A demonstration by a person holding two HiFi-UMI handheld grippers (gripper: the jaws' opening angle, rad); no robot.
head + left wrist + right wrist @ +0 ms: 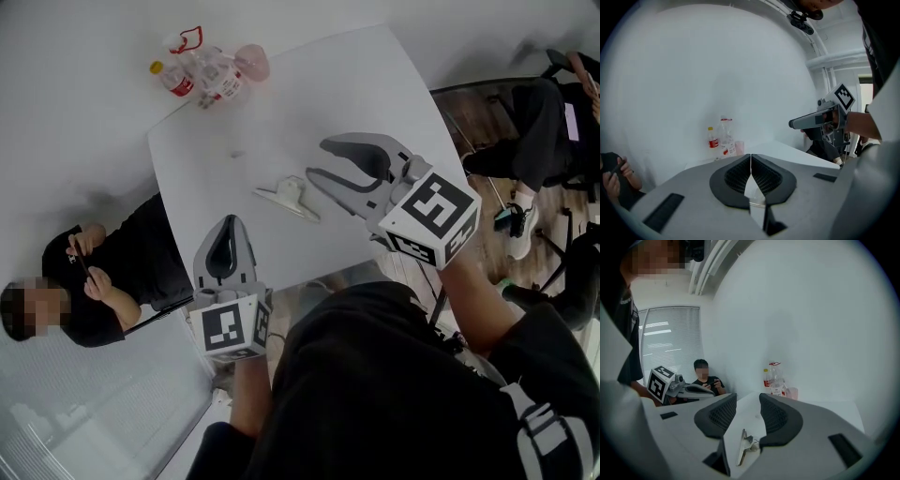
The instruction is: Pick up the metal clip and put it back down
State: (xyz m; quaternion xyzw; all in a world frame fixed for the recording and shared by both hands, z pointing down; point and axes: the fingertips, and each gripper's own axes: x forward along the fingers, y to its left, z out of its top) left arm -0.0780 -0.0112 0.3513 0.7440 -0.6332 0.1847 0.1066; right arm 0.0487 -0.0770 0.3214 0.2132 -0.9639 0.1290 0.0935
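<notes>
Silver metal spring clip (289,198) lies flat on white table (356,84), untouched, just beside right gripper (317,159), whose jaws are wide apart and empty. Left gripper (227,223) jaws together, idle. Likely pre-grasp: next, straddle clip and close.

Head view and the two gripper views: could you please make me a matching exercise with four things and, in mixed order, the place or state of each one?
Things:
1. metal clip
2. left gripper
3. right gripper
4. bottles

Places or states:
A. jaws apart
B. stand near the table's far edge
C. lies on the white table, not gripped
D. jaws together

Right pairs: 1-C; 2-D; 3-A; 4-B.
</notes>
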